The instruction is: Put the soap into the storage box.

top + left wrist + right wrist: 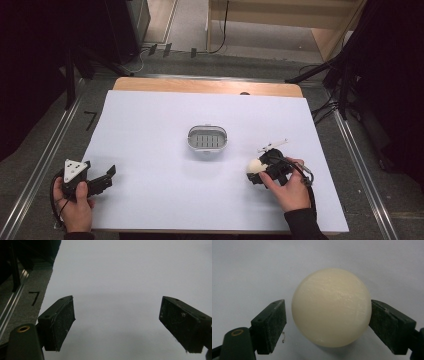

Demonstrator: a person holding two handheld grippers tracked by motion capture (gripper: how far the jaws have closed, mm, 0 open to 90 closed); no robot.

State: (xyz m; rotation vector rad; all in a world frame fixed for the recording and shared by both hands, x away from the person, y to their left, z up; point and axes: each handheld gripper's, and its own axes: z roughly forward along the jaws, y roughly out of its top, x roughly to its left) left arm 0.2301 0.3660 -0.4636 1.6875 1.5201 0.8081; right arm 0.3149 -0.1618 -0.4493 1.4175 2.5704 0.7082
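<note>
left gripper (105,176) sits idle at the table's (150,200) near-left corner, held in the person's left hand (75,207). left gripper view: jaws wide apart, nothing between them, just bare white surface.

centre: small grey basket (207,138) with a slotted floor, upright, looks empty. likely the drop target, judging by layout.

right: right gripper (256,169) is at the cream ball (255,165), near-right of the basket and well apart from it. right gripper view: ball (331,307) sits between the 2 jaws. the right pad (387,325) is touching or nearly touching it, the left pad (272,325) has a small gap. so jaws are apart and bracketing, not clamped yet. ball looks to be resting on the table.

step in hand, my read: closing on the ball.
- shift slightly so both pads meet it together, else 1 pad pushes first and it rolls out.
- keep the pads on the widest part; too high or low and a smooth sphere squirts out.
- close slowly, firm but not hard.
- lift straight up before moving toward the basket.
</note>
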